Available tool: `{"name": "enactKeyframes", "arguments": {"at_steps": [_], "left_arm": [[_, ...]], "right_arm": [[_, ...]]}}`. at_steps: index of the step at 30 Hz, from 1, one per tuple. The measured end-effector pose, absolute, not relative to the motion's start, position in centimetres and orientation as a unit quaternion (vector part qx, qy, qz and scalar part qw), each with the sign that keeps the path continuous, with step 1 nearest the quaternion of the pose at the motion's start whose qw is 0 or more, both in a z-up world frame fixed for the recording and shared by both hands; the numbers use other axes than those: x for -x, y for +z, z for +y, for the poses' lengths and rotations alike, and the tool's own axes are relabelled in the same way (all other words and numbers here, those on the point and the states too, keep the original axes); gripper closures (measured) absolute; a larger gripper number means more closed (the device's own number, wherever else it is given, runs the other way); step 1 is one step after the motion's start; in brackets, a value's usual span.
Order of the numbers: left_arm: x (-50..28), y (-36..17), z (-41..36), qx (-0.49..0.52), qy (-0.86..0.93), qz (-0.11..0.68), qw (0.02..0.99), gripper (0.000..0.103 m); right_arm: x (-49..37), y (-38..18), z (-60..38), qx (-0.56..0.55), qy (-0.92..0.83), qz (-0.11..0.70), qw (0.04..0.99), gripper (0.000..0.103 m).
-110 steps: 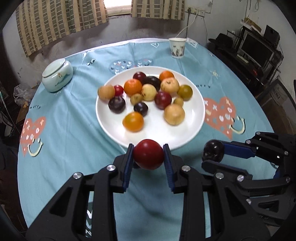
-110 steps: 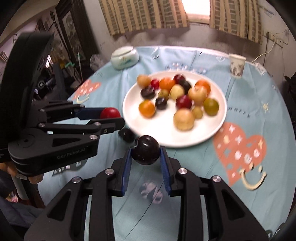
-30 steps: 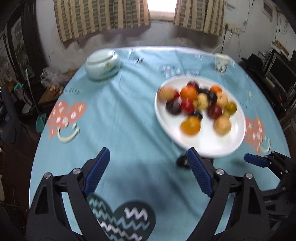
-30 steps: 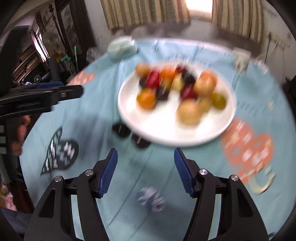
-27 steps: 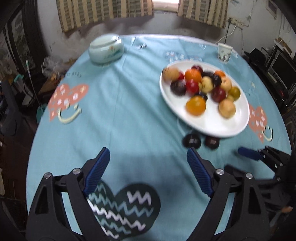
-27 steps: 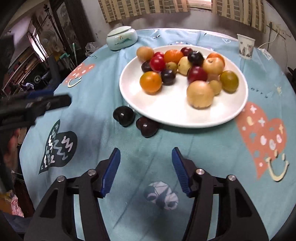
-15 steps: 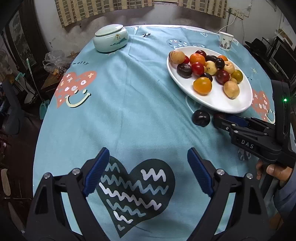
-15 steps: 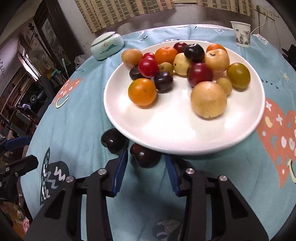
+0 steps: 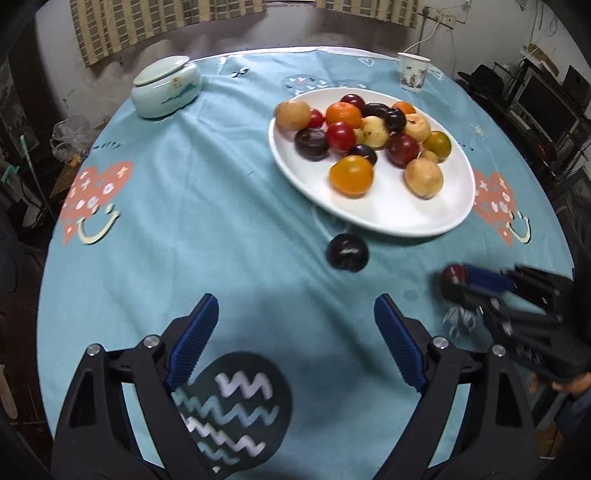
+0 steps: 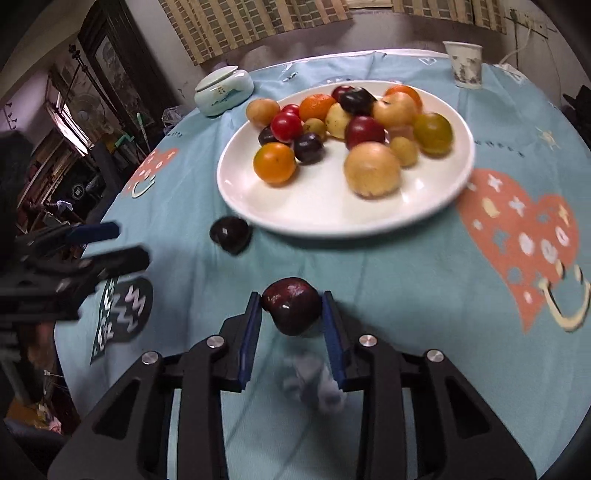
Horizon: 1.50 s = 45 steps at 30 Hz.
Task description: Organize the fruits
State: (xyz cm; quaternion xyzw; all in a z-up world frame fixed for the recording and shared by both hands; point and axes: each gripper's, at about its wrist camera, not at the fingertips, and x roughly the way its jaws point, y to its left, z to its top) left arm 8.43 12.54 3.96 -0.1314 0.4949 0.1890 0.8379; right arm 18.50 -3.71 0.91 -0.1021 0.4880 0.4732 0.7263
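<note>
Jaws on our right gripper (image 10: pixel 292 314) are closing on a dark red plum (image 10: pixel 291 305). The plum sits between the two blue pads and both pads seem to touch its sides. We cannot tell if the plum rests on the tabletop (image 10: pixel 406 288) or hangs just above it, because the picture is blurry there. In the left view we see only a small red bit of this plum, and the rest hides behind the right gripper.

Our left gripper (image 9: pixel 295 332) has its jaws spread wide with nothing between them. Below them lies blue cloth with a dark heart (image 9: pixel 236 410) printed on it, partly covered by the black arms.

A little farther on, a second dark plum (image 9: pixel 347 252) lies alone on the cloth, just beside the near rim of the white plate (image 9: pixel 388 218). We cannot tell if it touches the rim.

On the plate sits a heap of fruit: orange ones, red ones, dark ones and pale yellow ones. Some hide behind others, so we cannot count them all.

Far back stand a pale lidded bowl (image 9: pixel 166 86) on the left and a paper cup (image 9: pixel 413 71) on the right. Striped curtains (image 9: pixel 166 26) hang behind, cut off at the top.
</note>
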Motion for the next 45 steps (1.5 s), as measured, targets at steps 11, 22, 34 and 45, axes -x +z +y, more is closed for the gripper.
{"name": "enactKeyframes", "arguments": {"at_steps": [11,22,34,45], "left_arm": [[-13.2,0.7,12.2,0.144,0.176,0.488,0.843,0.017],[-14.9,0.0,12.0,0.131,0.142,0.502,0.843,0.066],[-15.2,-1.0,12.1,0.139,0.149,0.513,0.834,0.066],[-14.6,-0.6,12.6,0.149,0.149,0.51,0.834,0.067]], "right_arm": [[-17.8,-0.2,-6.4,0.123,0.439,0.503,0.734,0.07],[-18.1,-0.7,-5.7,0.13,0.441,0.508,0.729,0.064],[-17.8,-0.4,-5.5,0.131,0.443,0.496,0.735,0.036],[-17.2,-0.6,-4.4,0.16,0.446,0.489,0.732,0.061]]}}
